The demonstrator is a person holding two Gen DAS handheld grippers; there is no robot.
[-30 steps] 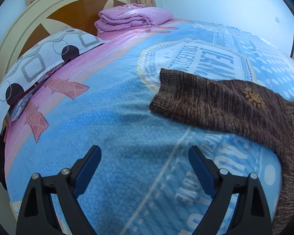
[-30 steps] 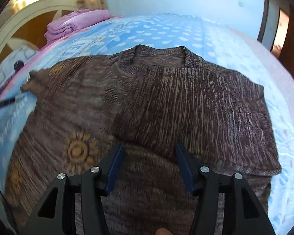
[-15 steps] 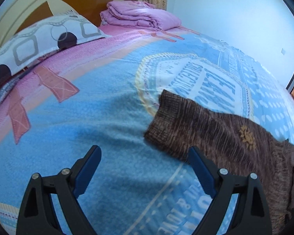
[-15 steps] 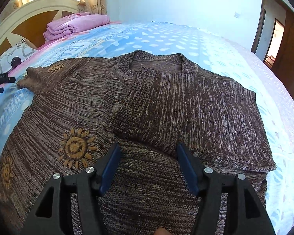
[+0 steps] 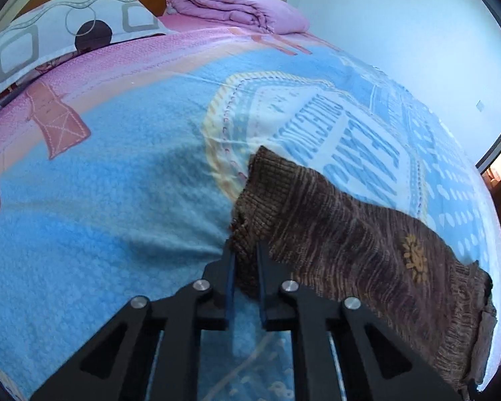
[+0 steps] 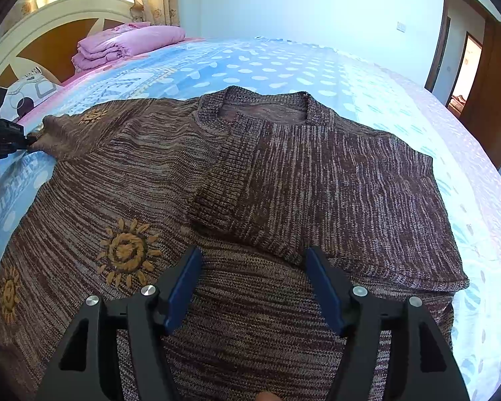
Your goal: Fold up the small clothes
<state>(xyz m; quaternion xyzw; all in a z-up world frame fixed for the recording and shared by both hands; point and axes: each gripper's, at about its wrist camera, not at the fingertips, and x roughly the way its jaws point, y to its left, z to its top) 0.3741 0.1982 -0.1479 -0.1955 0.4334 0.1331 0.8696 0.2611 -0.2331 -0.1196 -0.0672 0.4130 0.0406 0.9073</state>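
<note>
A brown knit sweater (image 6: 284, 180) with yellow sun patterns lies flat on the bed, neck away from me. Its right sleeve is folded across the chest. Its left sleeve (image 5: 334, 227) stretches out to the left. My left gripper (image 5: 245, 250) is shut on the ribbed cuff of that sleeve; it also shows at the left edge of the right wrist view (image 6: 6, 137). My right gripper (image 6: 252, 267) is open and empty, hovering over the sweater's lower middle.
The bed has a blue and pink patterned blanket (image 5: 117, 173). A folded pink quilt (image 6: 130, 45) and a patterned pillow (image 5: 60, 43) lie by the headboard (image 6: 46, 33). A wooden door (image 6: 497, 93) stands at the right.
My left gripper moved forward to the sleeve cuff and shut on it. My right gripper stayed open over the sweater, with the view lifting slightly.
</note>
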